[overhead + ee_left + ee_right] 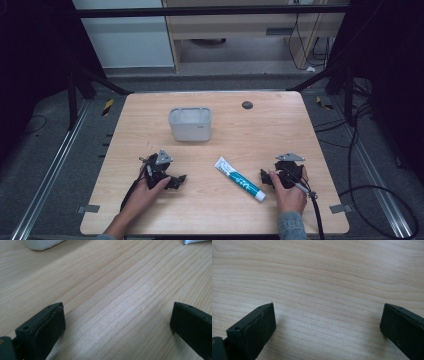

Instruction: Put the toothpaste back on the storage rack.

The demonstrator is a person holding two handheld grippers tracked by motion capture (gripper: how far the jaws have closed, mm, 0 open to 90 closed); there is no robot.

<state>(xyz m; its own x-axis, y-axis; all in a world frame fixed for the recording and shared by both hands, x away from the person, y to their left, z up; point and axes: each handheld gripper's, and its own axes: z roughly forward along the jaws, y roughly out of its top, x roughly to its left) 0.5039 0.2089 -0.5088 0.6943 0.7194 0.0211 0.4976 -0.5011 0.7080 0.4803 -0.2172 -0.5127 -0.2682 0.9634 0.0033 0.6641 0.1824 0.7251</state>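
Note:
A white and teal toothpaste tube [240, 179] lies at a slant on the wooden table [280, 130], between my two grippers. A pale rectangular tub [190, 124] stands behind it, near the table's middle. My left gripper [175, 180] rests on the table left of the tube, held by a hand and pointing right. In the left gripper view its jaws stand wide apart over bare wood [117, 312], with the tub's edge [41, 243] and the tube's end [196, 241] far off. My right gripper [266, 177] sits just right of the tube's cap end. Its jaws are open [327, 310] over bare wood.
A small dark round disc [247, 105] sits in the tabletop at the back right. Cables trail from both grippers toward the table's front edge. Metal rails and dark stands flank the table on the floor.

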